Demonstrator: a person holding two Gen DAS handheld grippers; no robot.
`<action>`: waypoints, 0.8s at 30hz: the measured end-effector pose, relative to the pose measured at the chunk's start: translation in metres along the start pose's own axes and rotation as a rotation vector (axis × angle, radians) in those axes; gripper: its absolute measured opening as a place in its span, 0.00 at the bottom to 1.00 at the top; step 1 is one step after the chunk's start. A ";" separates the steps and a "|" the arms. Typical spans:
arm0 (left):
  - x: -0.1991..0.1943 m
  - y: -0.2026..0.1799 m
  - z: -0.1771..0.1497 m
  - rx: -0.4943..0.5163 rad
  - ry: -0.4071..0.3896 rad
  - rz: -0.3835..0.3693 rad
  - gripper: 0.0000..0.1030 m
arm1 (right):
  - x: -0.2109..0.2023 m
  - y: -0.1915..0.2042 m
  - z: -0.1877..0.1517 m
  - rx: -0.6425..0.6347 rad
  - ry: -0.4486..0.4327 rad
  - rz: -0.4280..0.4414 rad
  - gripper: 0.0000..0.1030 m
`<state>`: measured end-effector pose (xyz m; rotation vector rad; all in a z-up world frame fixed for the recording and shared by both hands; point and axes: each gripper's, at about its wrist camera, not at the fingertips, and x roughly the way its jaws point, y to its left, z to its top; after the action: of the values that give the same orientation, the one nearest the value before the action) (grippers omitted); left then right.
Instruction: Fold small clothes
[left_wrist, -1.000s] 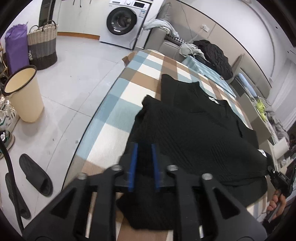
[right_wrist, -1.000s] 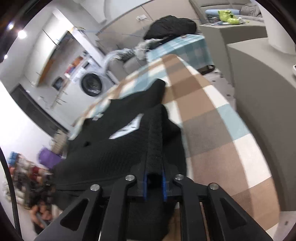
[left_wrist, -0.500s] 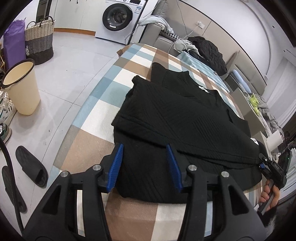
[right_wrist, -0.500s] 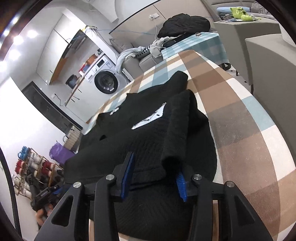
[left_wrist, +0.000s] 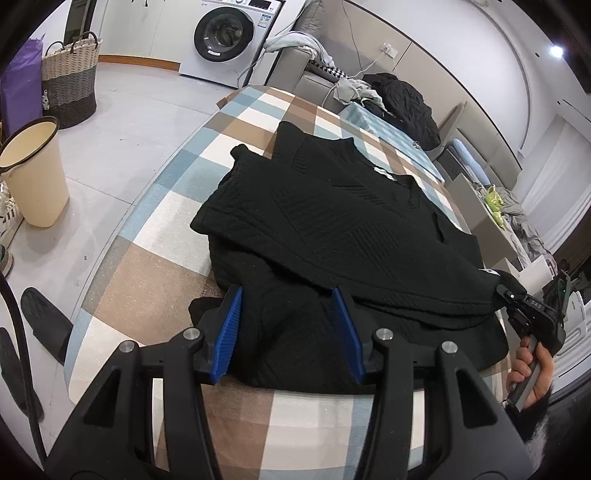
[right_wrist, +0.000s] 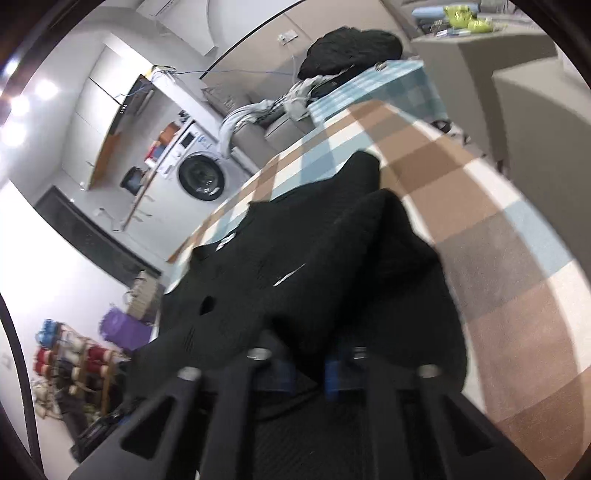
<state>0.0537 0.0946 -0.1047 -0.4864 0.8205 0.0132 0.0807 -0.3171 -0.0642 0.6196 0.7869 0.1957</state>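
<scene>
Left gripper (left_wrist: 290, 328) jaws apart over sweater (left_wrist: 343, 221) hem, not pinching, right gripper (right_wrist: 308, 369) just closed, apparently clamping sweater fold, view blurred, cloth (left_wrist: 155, 243) underneath.

Home interior, laundry/living area. Front-loading washing machine (left_wrist: 225, 37) against the far wall beside a grey sofa (left_wrist: 314, 79) with loose clothes (left_wrist: 295, 42) draped over it. Woven laundry basket (left_wrist: 70, 81) and cream plastic bin (left_wrist: 35, 173) on a pale tiled floor (left_wrist: 140, 107), black slipper (left_wrist: 44, 325) nearby. Work surface is a table with a checked brown, blue and white cloth (left_wrist: 155, 214). Right wrist view shows a shoe rack (right_wrist: 74, 358) with pairs of shoes, and wall cabinets (right_wrist: 92, 125).
</scene>
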 end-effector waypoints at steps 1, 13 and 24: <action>-0.002 -0.001 0.000 0.002 -0.003 -0.001 0.43 | -0.003 -0.001 0.002 0.007 -0.012 0.004 0.06; -0.027 0.005 0.003 -0.002 -0.043 -0.014 0.43 | -0.005 -0.033 -0.013 0.075 0.030 0.017 0.24; -0.021 -0.026 -0.001 0.007 -0.009 -0.162 0.43 | -0.028 0.008 0.013 0.046 -0.106 0.144 0.04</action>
<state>0.0433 0.0743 -0.0794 -0.5448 0.7705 -0.1374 0.0704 -0.3269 -0.0353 0.7250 0.6463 0.2754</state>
